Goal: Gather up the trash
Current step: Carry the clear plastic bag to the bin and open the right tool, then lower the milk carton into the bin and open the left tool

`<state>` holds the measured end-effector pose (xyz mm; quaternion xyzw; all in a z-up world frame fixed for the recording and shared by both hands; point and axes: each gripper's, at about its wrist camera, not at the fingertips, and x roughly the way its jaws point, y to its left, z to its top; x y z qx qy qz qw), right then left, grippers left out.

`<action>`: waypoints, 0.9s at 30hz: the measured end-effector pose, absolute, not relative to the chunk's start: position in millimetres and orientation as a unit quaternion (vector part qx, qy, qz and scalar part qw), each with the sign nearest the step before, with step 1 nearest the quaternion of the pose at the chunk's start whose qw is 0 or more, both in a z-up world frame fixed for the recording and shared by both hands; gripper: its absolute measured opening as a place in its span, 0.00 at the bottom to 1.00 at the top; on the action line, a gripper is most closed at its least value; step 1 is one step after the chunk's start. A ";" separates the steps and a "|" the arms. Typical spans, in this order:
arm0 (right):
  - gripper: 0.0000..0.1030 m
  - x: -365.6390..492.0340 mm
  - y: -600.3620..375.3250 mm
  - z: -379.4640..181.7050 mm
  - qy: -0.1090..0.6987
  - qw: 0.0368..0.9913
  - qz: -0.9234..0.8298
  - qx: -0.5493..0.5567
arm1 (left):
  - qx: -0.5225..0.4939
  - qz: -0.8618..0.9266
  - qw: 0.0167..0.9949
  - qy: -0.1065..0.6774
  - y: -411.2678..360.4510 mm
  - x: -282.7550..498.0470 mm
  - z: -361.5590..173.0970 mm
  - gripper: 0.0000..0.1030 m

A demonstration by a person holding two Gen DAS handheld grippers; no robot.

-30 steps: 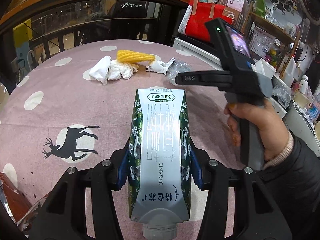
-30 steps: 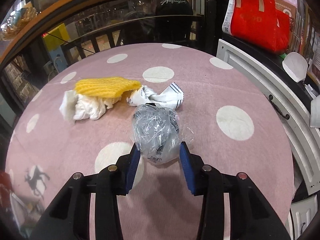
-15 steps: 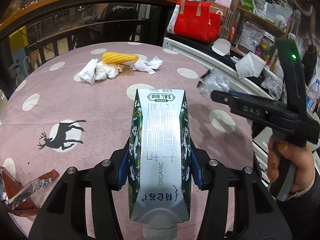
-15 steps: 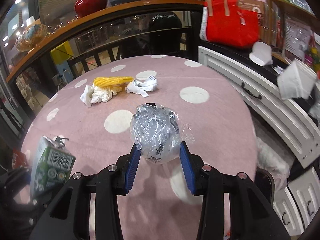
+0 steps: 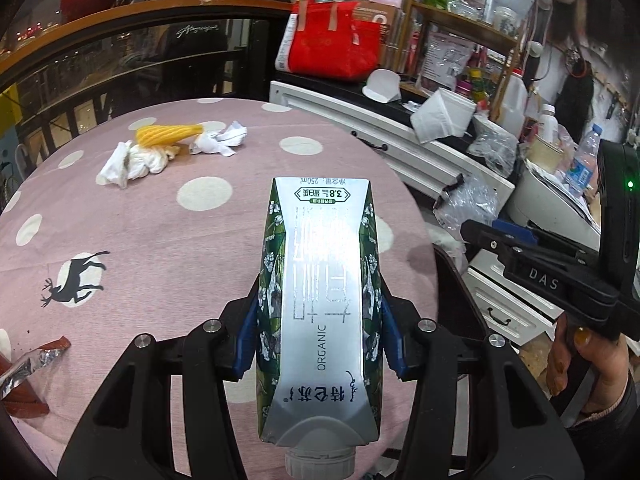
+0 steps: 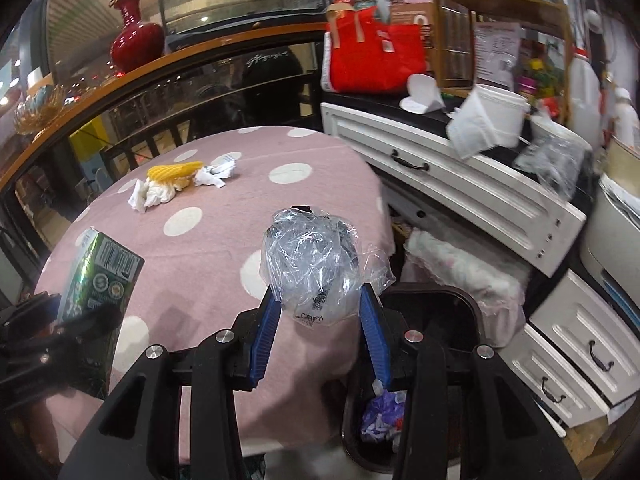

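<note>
My left gripper [image 5: 320, 340] is shut on a silver and green milk carton [image 5: 320, 300], held above the pink dotted tablecloth [image 5: 160, 240]. The carton [image 6: 100, 276] also shows at the left of the right wrist view. My right gripper [image 6: 318, 332] is shut on a crumpled clear plastic wad [image 6: 316, 264], hanging over the table's right edge above a black trash bin [image 6: 448, 344] that holds some scraps. In the left wrist view the right gripper [image 5: 476, 226] with the wad [image 5: 466, 204] is at the right. White tissues [image 5: 136, 160], a yellow foam net [image 5: 168, 134] and a crumpled wrapper [image 5: 220, 142] lie at the table's far side.
A white drawer cabinet [image 6: 480, 192] stands close on the right, cluttered with a red bag [image 6: 376, 56], tubs and bottles. A foil wrapper [image 5: 28, 364] lies at the table's near left. A dark railing [image 6: 160, 92] curves behind the table. A person's hand [image 5: 580, 364] holds the right gripper.
Both grippers swung right with their loads. The right one left the table's middle and now hangs past its right edge, over the bin. The tissues and net stayed put.
</note>
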<state>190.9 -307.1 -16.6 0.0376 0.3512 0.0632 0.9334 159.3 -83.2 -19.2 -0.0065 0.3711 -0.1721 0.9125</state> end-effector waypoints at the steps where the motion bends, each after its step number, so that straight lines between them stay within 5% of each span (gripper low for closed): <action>1: 0.39 187.0 -311.0 -17.0 0.351 0.934 0.057 0.040 | -0.006 -0.179 0.911 0.371 -88.4 157.7 -18.7 0.49; 22: 0.39 190.3 -389.8 -119.0 0.454 0.886 -0.043 0.090 | 0.032 -0.252 0.896 0.364 -155.4 139.0 -15.4 0.49; 27: 0.47 192.7 -396.6 -140.4 0.476 0.872 -0.065 0.089 | 0.033 -0.260 0.890 0.372 -161.7 140.3 -20.4 0.49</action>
